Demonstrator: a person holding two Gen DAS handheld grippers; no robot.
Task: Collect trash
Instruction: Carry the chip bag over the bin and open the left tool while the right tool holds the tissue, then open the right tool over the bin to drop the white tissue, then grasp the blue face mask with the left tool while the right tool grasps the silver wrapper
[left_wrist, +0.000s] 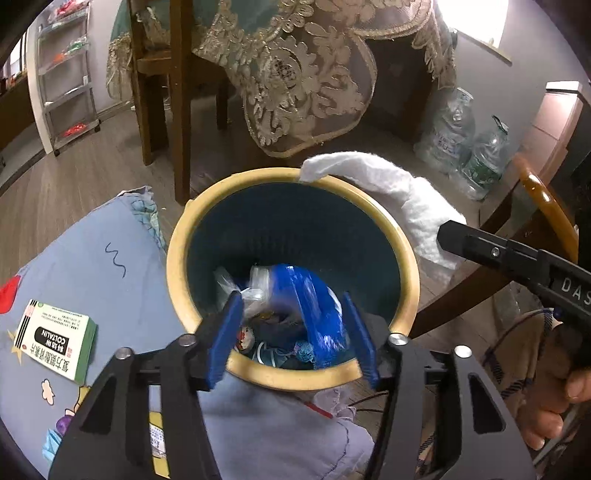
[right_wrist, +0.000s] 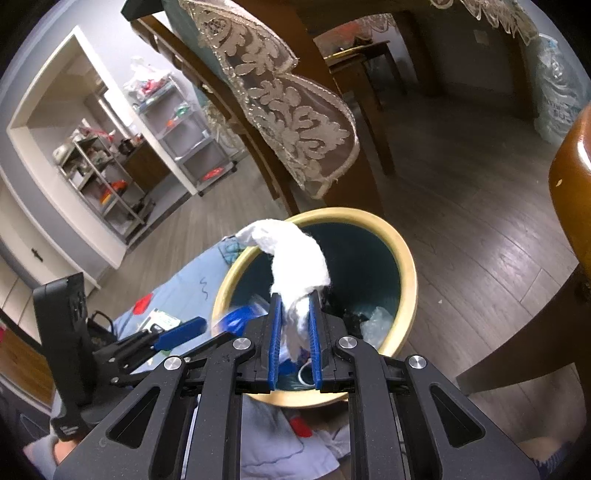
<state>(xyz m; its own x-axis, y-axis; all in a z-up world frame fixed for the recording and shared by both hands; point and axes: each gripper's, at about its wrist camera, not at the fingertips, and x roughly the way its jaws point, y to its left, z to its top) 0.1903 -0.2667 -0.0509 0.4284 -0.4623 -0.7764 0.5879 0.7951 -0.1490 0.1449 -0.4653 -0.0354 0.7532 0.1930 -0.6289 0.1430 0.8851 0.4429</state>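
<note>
Your right gripper (right_wrist: 294, 332) has its jaws clamped on the white wad (right_wrist: 295, 258), draped over the bin (left_wrist: 406, 254) rim for dropping, while your left gripper (left_wrist: 291, 332), jaws apart and empty, hovers above the blue bag (left_wrist: 314, 299) lying inside.

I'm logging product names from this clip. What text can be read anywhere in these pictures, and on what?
"COLTALIN": on the green and white medicine box, printed upside down; its Chinese lines are too small to read.
"DAS": on the right hand-held gripper, cut off at the picture's edge.
Water bottle labels: too blurred.
</note>
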